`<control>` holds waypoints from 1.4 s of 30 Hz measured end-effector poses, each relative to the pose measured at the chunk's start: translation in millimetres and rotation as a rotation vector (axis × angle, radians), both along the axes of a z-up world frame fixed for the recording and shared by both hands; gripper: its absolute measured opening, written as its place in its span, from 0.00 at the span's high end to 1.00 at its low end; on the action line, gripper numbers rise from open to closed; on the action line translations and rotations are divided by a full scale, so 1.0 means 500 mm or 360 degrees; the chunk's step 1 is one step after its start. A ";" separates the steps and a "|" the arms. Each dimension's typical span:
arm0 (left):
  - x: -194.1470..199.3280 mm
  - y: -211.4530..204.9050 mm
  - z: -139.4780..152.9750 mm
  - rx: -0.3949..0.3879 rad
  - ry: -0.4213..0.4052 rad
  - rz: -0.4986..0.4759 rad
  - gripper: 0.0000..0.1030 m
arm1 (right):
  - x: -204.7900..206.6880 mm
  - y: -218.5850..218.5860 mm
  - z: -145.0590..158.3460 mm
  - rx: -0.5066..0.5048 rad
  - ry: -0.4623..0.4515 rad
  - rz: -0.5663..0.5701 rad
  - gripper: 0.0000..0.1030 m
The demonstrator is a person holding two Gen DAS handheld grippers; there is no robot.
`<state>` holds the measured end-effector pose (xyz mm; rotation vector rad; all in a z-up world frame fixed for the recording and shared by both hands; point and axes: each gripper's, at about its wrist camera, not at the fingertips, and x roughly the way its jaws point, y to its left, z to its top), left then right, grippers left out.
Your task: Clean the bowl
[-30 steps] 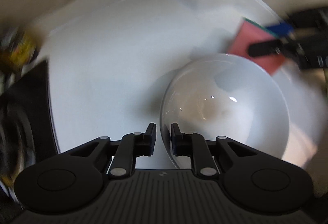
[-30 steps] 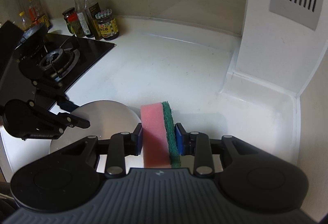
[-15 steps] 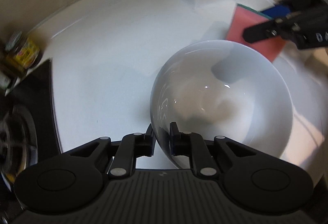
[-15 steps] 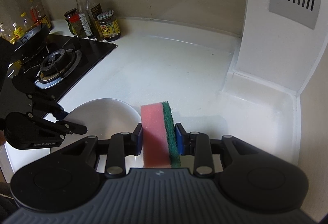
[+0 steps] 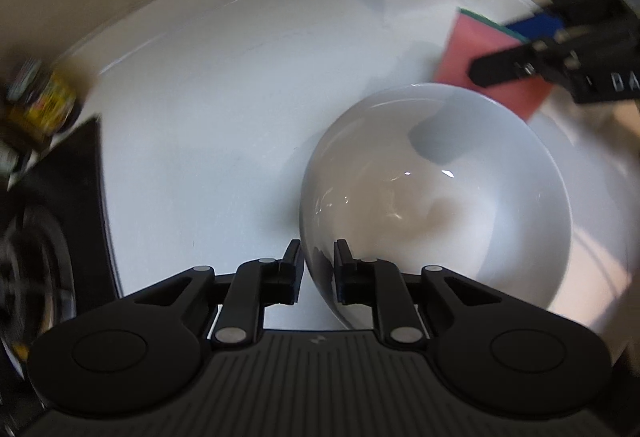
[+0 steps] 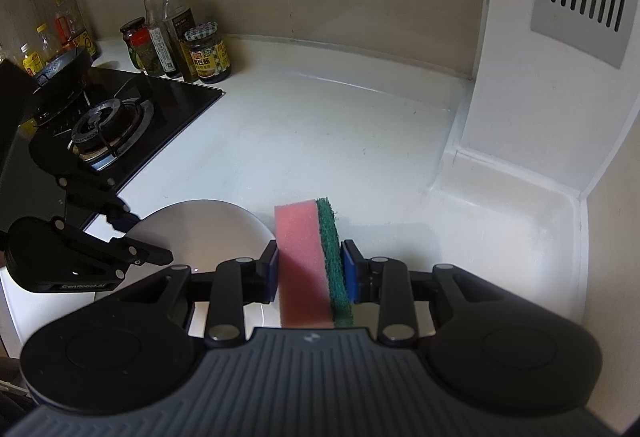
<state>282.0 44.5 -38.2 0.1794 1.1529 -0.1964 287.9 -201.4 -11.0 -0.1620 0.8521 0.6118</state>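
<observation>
Since a second ago the bowl (image 5: pixel 436 205) has slid up and right in the left wrist view, then settled lower again, its near rim now between the left tongs (image 5: pixel 316 265). Their jaws are opening; one sits outside the wall, one inside, with a visible gap, so no firm pinch. Glazed white ceramic looks stiff, smooth, slippery and breakable; I judge the rim the only sensible hold. It rests on the white tabletop (image 5: pixel 208 109).

From the right wrist view, nothing has shifted: the right tongs (image 6: pixel 310 269) are clamped narrow on the pink-and-green sponge (image 6: pixel 308 261), soft and light, just beside the bowl. "GenRobot.AI" is readable on the left tongs' body; jar (image 6: pixel 208 55) labels are too small.
</observation>
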 end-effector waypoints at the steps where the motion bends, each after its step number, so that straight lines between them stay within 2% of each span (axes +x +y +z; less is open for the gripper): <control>1: -0.006 0.004 0.002 -0.0022 0.0001 0.0046 0.82 | -0.002 0.000 0.000 -0.0001 -0.0001 -0.0004 0.73; 5: -0.031 0.014 0.002 -0.0035 -0.0003 0.0111 0.82 | -0.013 -0.002 0.001 0.0014 0.0006 -0.0008 0.73; 10: -0.042 0.023 0.011 -0.0007 0.0015 0.0069 0.80 | -0.039 -0.007 0.002 0.0043 0.0045 -0.0002 0.73; 13: -0.040 0.025 0.009 -0.0012 0.0013 0.0034 0.90 | -0.056 -0.006 0.004 0.0039 0.0064 -0.0001 0.73; 18: -0.028 0.019 0.007 0.0040 -0.0016 -0.0178 0.89 | -0.049 -0.006 0.004 0.0055 0.0098 -0.0015 0.73; 21: -0.023 0.001 0.012 0.0115 -0.0063 -0.0376 0.89 | -0.034 0.004 0.008 0.0044 0.0083 -0.0020 0.73; 25: -0.007 -0.012 0.014 0.0166 -0.0072 -0.0544 0.87 | -0.009 0.019 0.009 0.0024 0.0067 -0.0018 0.73; 29: 0.010 -0.003 0.005 0.0111 -0.0037 -0.0397 0.87 | 0.000 0.029 0.002 -0.0016 0.0073 -0.0004 0.73; 32: -0.003 0.016 0.012 -0.0009 -0.0043 -0.0174 0.86 | -0.004 0.024 -0.001 -0.0007 0.0082 0.0006 0.73; 34: -0.021 0.035 0.016 -0.0095 -0.0022 0.0055 0.85 | -0.007 0.021 -0.002 -0.0009 0.0085 0.0010 0.73; 35: -0.029 0.041 0.016 -0.0119 -0.0022 0.0122 0.83 | -0.006 0.022 -0.002 -0.0011 0.0086 0.0011 0.73; 39: -0.061 0.040 0.012 -0.0168 -0.0028 0.0237 0.83 | -0.017 0.017 -0.002 -0.0007 0.0077 0.0006 0.73; 42: -0.065 0.026 0.006 -0.0122 -0.0031 0.0211 0.84 | -0.030 0.011 -0.002 0.0002 0.0065 0.0006 0.73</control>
